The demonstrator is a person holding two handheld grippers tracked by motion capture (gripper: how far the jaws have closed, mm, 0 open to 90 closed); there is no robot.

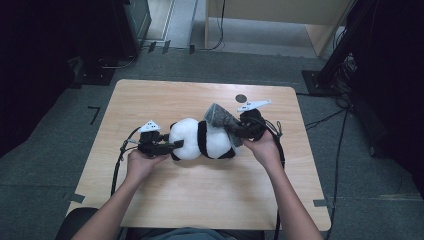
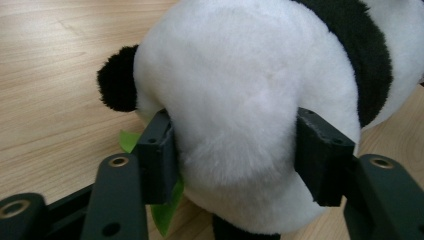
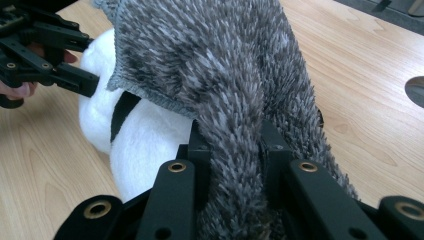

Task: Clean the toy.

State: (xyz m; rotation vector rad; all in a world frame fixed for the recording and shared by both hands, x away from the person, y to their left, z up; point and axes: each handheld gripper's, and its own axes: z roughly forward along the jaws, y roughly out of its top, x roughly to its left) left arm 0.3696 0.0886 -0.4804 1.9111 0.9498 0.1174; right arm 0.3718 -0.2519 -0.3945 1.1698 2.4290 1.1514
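The left gripper (image 2: 232,155) has its two black jaws set partly apart around the white rounded end of a black-and-white plush panda toy (image 2: 240,95), and in the left gripper view both pads press into the fur, which bulges between them, so the toy is held there. The right gripper (image 3: 231,160) has its jaws drawn close together on a fold of shaggy grey knitted cloth (image 3: 225,75), pinched tight between the pads. The panda lies on its side near the middle of a light wooden table (image 1: 200,200), with the left gripper (image 1: 172,146) at one end and the right gripper (image 1: 235,131) at the other; the grey cloth (image 1: 218,116) drapes over the toy's far upper part, touching it. A small green paper tag (image 2: 165,210) pokes out beneath the toy beside the left jaw, and one round black ear stands out against the tabletop. A dark round spot (image 1: 241,98) sits on the table just beyond the right gripper. Both forearms come in from the near edge; the left hand (image 1: 142,162) holds its gripper roughly level, pointing across at the toy, while the right hand (image 1: 264,147) angles its gripper inward toward the cloth.
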